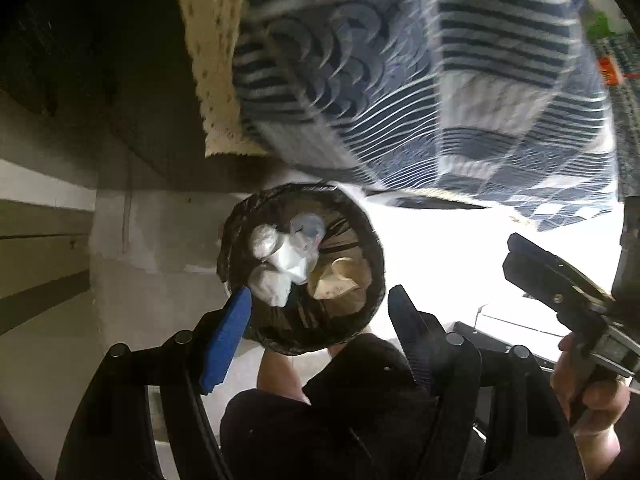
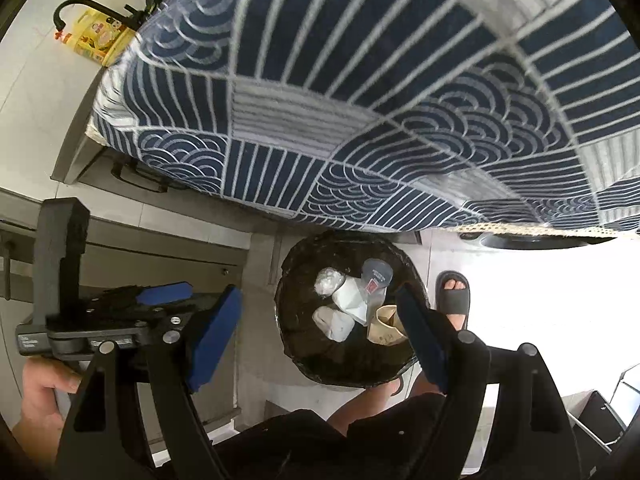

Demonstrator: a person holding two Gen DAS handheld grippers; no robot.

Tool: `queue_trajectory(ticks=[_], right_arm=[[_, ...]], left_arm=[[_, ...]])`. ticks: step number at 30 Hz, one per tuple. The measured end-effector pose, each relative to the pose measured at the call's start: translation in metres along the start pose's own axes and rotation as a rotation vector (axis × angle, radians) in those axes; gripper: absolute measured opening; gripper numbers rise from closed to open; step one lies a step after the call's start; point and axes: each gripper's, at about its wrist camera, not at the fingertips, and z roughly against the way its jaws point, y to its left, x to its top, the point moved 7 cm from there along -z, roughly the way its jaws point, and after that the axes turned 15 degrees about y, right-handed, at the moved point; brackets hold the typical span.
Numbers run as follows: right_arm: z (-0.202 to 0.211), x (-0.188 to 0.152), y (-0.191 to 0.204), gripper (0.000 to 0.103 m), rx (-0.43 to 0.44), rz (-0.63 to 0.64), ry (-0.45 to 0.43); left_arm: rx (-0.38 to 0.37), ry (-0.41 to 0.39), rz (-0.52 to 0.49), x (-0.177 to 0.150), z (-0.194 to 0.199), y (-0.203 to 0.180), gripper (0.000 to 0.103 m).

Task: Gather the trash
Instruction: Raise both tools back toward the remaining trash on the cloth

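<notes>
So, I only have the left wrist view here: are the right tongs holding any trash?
Observer: No, the right tongs are open and empty, aimed at the bin.
Operator: Anything beside the bin?
Observer: A foot in a dark slipper, just right of it.
Operator: And past the tablecloth?
Observer: A yellow container on the tiles beyond the corner of the tablecloth.

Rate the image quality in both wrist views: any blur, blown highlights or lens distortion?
Left wrist view: the blue patterned cloth is motion-smeared, and the floor right of the bin is blown out white. Right wrist view: cloth pattern sharper but bowed by the fisheye, with floor glare at right; trash in the bin stays readable in both.
</notes>
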Motion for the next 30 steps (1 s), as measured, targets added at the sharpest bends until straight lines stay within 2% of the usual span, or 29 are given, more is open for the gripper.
queue_trajectory(ticks=[13, 18, 25, 30], right_arm=[[0.059, -0.016, 0.005, 0.079, -0.025, -0.001, -0.123], [0.083, -0.019, 0.008, 0.079, -0.04, 0.001, -0.183], [0.129, -0.011, 0.005, 0.079, -0.071, 0.028, -0.266], [0.164, 0.009, -0.009, 0.079, -0.125, 0.067, -0.322]], left_arm=[[0.013, -0.099, -0.094, -0.018, 0.057, -0.031, 0.069], [0.015, -0.153, -0.152, -0.019, 0.086, -0.053, 0.069], [0.02, -0.239, -0.236, -0.014, 0.13, -0.091, 0.069], [0.046, -0.295, -0.263, 0.005, 0.153, -0.112, 0.069]])
